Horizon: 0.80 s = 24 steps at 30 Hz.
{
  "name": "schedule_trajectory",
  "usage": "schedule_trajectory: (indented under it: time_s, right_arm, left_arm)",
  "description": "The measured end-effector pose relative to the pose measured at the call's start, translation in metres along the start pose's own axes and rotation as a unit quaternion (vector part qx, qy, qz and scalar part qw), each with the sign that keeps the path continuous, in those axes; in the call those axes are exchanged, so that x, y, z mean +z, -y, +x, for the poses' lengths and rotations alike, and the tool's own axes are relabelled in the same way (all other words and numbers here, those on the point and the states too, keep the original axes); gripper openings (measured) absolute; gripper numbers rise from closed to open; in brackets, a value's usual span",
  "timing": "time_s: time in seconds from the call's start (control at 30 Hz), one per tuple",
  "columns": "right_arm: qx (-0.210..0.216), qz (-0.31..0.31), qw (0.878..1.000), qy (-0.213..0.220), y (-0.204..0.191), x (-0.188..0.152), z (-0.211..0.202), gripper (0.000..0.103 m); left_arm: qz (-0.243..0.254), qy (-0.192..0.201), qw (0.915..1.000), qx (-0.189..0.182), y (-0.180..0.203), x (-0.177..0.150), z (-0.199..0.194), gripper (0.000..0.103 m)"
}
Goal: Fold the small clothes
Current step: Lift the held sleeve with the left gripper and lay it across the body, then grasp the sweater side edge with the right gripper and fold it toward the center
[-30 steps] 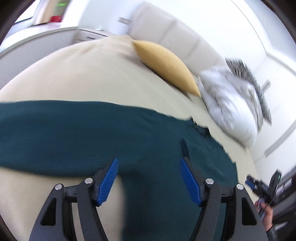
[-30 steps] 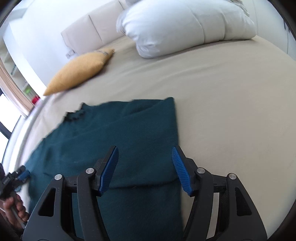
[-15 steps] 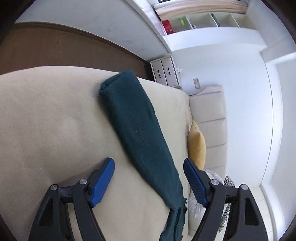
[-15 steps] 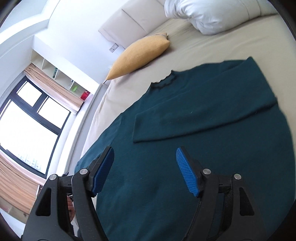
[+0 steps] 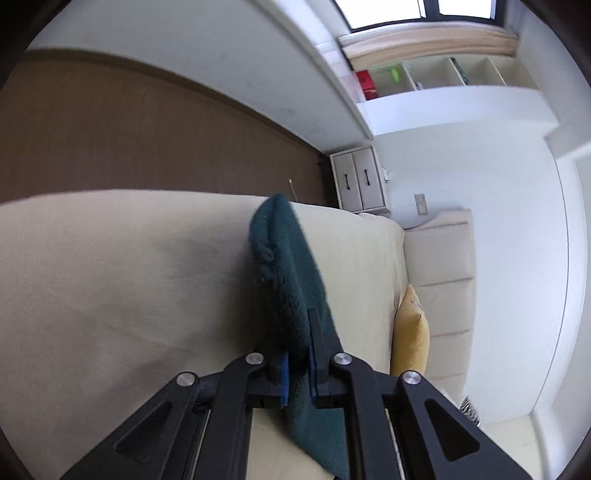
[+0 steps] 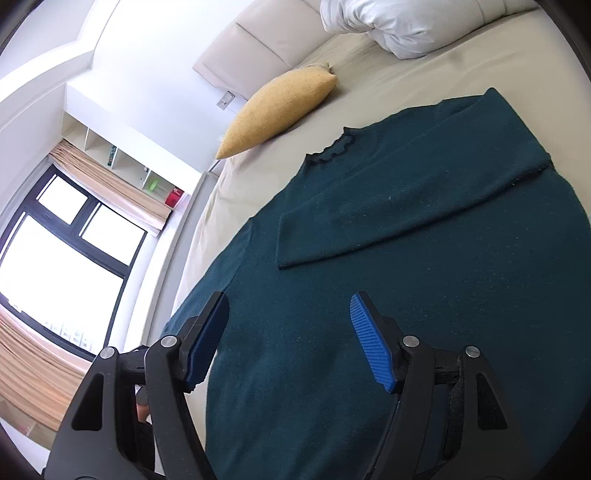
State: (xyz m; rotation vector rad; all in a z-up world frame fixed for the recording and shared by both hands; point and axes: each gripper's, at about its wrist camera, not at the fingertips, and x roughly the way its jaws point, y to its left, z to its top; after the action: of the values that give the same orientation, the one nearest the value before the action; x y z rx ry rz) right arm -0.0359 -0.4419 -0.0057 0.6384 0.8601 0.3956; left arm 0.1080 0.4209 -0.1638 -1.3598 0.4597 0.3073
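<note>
A dark teal sweater (image 6: 388,280) lies flat on the beige bed (image 6: 424,74), neck toward the headboard. One sleeve (image 6: 406,206) is folded across its chest. My right gripper (image 6: 291,332) is open and empty, just above the sweater's lower body. My left gripper (image 5: 297,373) is shut on the other sleeve (image 5: 286,273), which rises from the jaws with its cuff toward the bed's far edge.
A yellow cushion (image 6: 277,110) and a white duvet (image 6: 399,26) lie near the padded headboard (image 6: 251,48). The cushion also shows in the left wrist view (image 5: 410,336). A small white drawer unit (image 5: 360,182) stands beside the bed, over a brown floor (image 5: 129,140).
My left gripper has closed on the outstretched sleeve and lifted it. My right gripper has stayed open and moved slightly lower over the sweater's body.
</note>
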Motion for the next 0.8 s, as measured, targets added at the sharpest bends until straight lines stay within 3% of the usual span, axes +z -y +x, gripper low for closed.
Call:
schedule_trajectory:
  time_s: [0.1,0.2,0.3,0.33,0.4,0.43,0.47,0.53,0.63,0.67,0.7,0.73,0.8]
  right_arm:
    - [0.000,0.007,1.000,0.005,0.013,-0.001,-0.008,0.062]
    - [-0.001,0.014,1.000,0.014,0.026,-0.001,-0.017,0.062]
    - [-0.001,0.025,0.999,0.024,0.041,0.000,-0.026,0.062]
    - [-0.002,0.031,0.999,0.029,0.048,0.000,-0.031,0.062]
    - [-0.004,0.042,0.998,0.037,0.060,0.004,-0.035,0.062]
    - [-0.005,0.047,0.998,0.041,0.068,0.005,-0.039,0.062]
    - [-0.007,0.051,0.998,0.044,0.073,0.006,-0.042,0.062]
    - [-0.013,0.059,0.997,0.048,0.085,0.008,-0.047,0.062]
    - [-0.025,0.057,0.997,0.041,0.100,0.012,-0.051,0.062]
    - [-0.030,0.052,0.998,0.036,0.104,0.015,-0.049,0.062]
    - [-0.033,0.050,0.998,0.033,0.106,0.016,-0.048,0.063]
    - [-0.035,0.045,0.998,0.027,0.107,0.020,-0.044,0.064]
    - [-0.037,0.037,0.998,0.018,0.105,0.026,-0.032,0.064]
  left_arm:
    - [0.099,-0.013,0.9950,0.002,0.064,-0.021,0.009,0.008]
    - [0.221,-0.030,0.9748,0.003,0.130,-0.065,0.021,0.008]
    - [0.363,-0.050,0.9304,0.005,0.195,-0.141,0.040,0.009]
    - [0.408,-0.055,0.9113,0.003,0.211,-0.173,0.045,0.009]
    - [0.506,-0.072,0.8597,0.002,0.246,-0.247,0.062,0.009]
    - [0.534,-0.080,0.8417,0.001,0.254,-0.273,0.067,0.009]
    - [0.573,-0.093,0.8141,-0.002,0.260,-0.314,0.076,0.009]
    - [0.617,-0.107,0.7797,-0.003,0.259,-0.372,0.088,0.009]
    - [0.654,-0.132,0.7447,0.000,0.252,-0.432,0.104,0.011]
    - [0.670,-0.145,0.7280,0.012,0.244,-0.450,0.115,0.015]
    - [0.678,-0.152,0.7191,0.021,0.237,-0.462,0.120,0.019]
    - [0.681,-0.159,0.7148,0.027,0.232,-0.462,0.125,0.022]
    - [0.683,-0.175,0.7089,0.028,0.217,-0.461,0.127,0.043]
